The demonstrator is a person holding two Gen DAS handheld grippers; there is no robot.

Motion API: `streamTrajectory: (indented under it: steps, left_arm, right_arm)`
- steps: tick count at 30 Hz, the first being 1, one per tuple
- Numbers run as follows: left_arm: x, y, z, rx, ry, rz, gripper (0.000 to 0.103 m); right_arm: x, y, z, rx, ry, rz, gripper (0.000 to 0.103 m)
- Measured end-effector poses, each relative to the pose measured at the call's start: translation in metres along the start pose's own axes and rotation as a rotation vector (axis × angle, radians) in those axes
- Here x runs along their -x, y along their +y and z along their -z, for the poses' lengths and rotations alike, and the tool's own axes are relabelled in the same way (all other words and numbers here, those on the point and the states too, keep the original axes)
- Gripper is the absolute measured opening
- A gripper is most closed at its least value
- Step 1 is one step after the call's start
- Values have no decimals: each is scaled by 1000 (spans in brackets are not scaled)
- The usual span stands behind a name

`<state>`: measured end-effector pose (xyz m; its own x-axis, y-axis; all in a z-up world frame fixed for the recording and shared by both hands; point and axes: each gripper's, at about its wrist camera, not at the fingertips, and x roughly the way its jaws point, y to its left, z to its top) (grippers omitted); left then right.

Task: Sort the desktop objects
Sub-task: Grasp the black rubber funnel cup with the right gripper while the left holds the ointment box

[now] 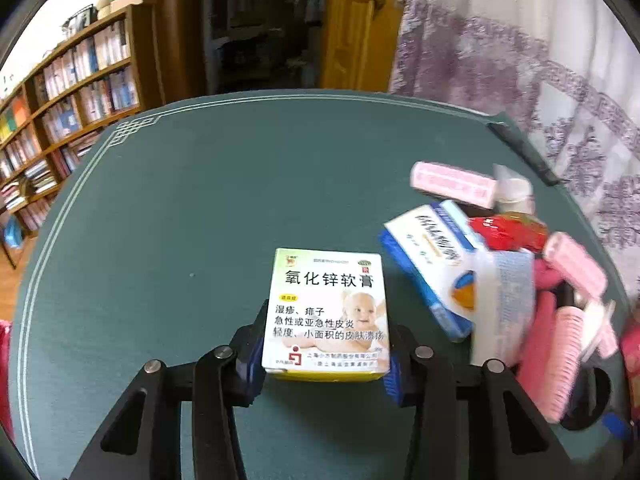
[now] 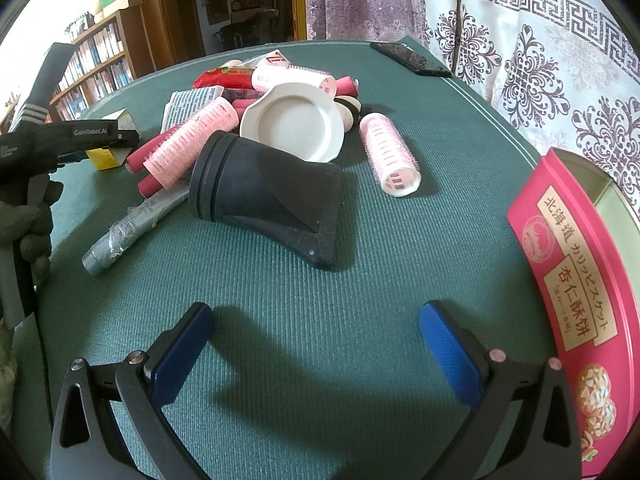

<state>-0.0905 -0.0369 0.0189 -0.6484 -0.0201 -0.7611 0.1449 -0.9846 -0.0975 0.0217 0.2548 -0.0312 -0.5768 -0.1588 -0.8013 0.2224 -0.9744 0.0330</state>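
My left gripper [image 1: 326, 356] is shut on a yellow-and-white ointment box [image 1: 326, 312] with a baby picture, held above the green mat [image 1: 180, 220]. The same box [image 2: 108, 156] shows in the right wrist view, held at the far left. My right gripper [image 2: 316, 344] is open and empty, low over the mat, in front of a black hair-dryer nozzle [image 2: 268, 200]. Behind the nozzle lie a white plate [image 2: 296, 124], pink hair rollers [image 2: 390, 152] and dark pink foam rollers [image 2: 148, 156]. A blue-and-white medicine box [image 1: 432, 264] lies right of the held box.
A pink biscuit tin [image 2: 576, 292] stands open at the right edge. A grey wrapped tube [image 2: 128, 228] lies left of the nozzle. A black phone [image 2: 412, 60] lies at the far edge by the patterned curtain. Bookshelves [image 1: 60, 120] stand left beyond the table.
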Motion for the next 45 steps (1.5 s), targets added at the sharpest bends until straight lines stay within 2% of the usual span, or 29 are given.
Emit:
streamTrajectory:
  steps: [5,11,15,18,22,25,28,36,41,45]
  left_arm:
    - [10,0,7,-35,-36,45,48]
    - [16,5,4,-5,-45,84,47]
    - [17,9,3,6,-48,91,47]
    - [13,10,2,10,-36,88,47]
    - [11,7,3,3,-32,87,47]
    - [12,5,3,-3,-32,86,47]
    - [11,5,3,-3,-30,85,47]
    - [6,7,4,-10,-15,90,47]
    - [2,7,5,-11,-1,93,47]
    - [2,5,5,-23,0,91,47]
  right_arm:
    - [5,-13,-6,-59,3,-85,103]
    - [10,-18,-31,-169,7,-195,103]
    - [10,1,-47,-91,-31,-164,103]
    - [15,14,-51,23,-68,-149,103]
    - [22,23,-45,244,-129,-71,102]
    - [16,31,-46,403,-121,-19,94]
    - [5,35,-52,470,-106,-27,86]
    - [-31,47,-68,500,-32,-59,70]
    - [-27,46,-73,441,-3,-94,67]
    - [-13,42,-67,360,-15,-143,64]
